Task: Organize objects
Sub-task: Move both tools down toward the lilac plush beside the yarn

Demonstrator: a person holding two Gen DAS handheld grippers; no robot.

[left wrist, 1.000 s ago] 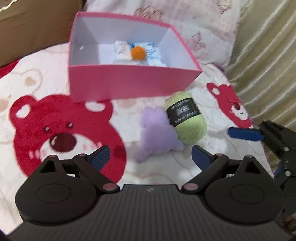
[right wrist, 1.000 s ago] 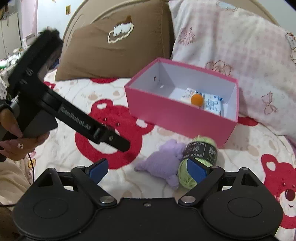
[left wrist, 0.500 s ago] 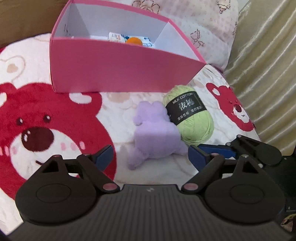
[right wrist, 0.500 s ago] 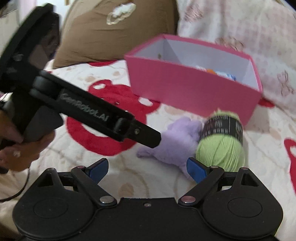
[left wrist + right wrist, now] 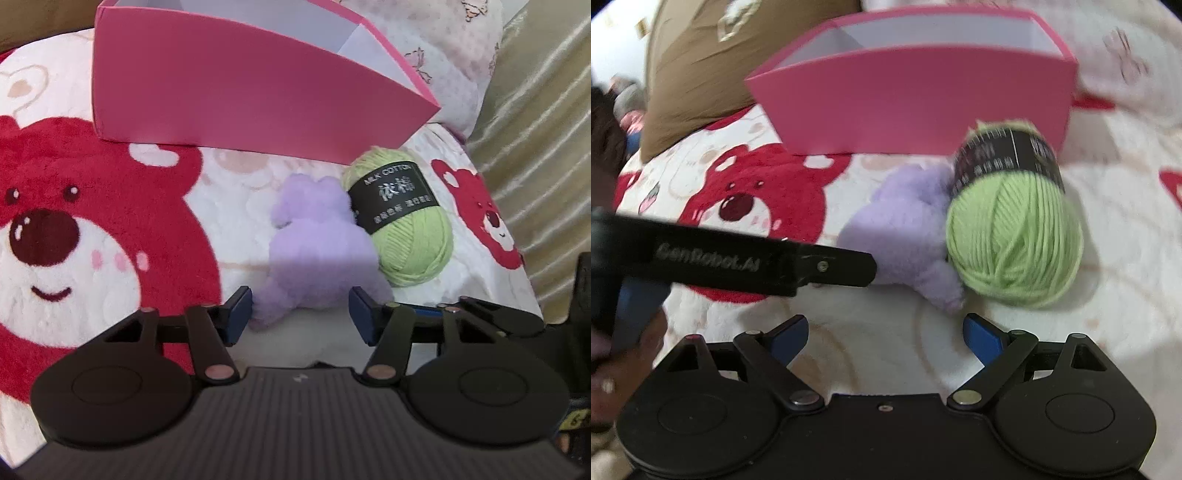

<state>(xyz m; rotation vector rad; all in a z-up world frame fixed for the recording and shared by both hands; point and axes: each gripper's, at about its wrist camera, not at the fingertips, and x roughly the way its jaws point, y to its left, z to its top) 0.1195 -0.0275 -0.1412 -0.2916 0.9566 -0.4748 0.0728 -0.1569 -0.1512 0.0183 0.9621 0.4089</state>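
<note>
Surface: a bed covered by a white fleece blanket printed with red bears (image 5: 92,236); a brown pillow (image 5: 701,74) and a pink-patterned white pillow (image 5: 443,48) lie at the head.

Container: 1 pink rectangular cardboard box with white interior (image 5: 240,96), open at the top, standing on the blanket behind the loose items; from these low angles its contents are hidden. Judged to be the destination, since it is the only receptacle in view.

Item 1: 1 small lilac plush toy (image 5: 314,251), lying flat on the blanket just in front of the box, touching the yarn on its right.

Item 2: 1 light-green ball of yarn with a black paper band (image 5: 410,229), on its side, resting against the toy and close to the box's near corner.

Left gripper (image 5: 301,314): 1, black with blue pads, angled down at the toy. Jaws closing, 1 pad on each side of the toy's near end; no squeeze is visible yet, so not yet a grip. Placement suggests the toy is the next thing to lift into the box.

Right gripper (image 5: 886,338): 1, jaws spread wide, nothing between them; it points at the blanket just short of the yarn, probably lining up for that item.

Count outside the box: 2 loose items.

Person: 1 hand (image 5: 613,369) partly visible, blurred, at the left gripper's handle.
</note>
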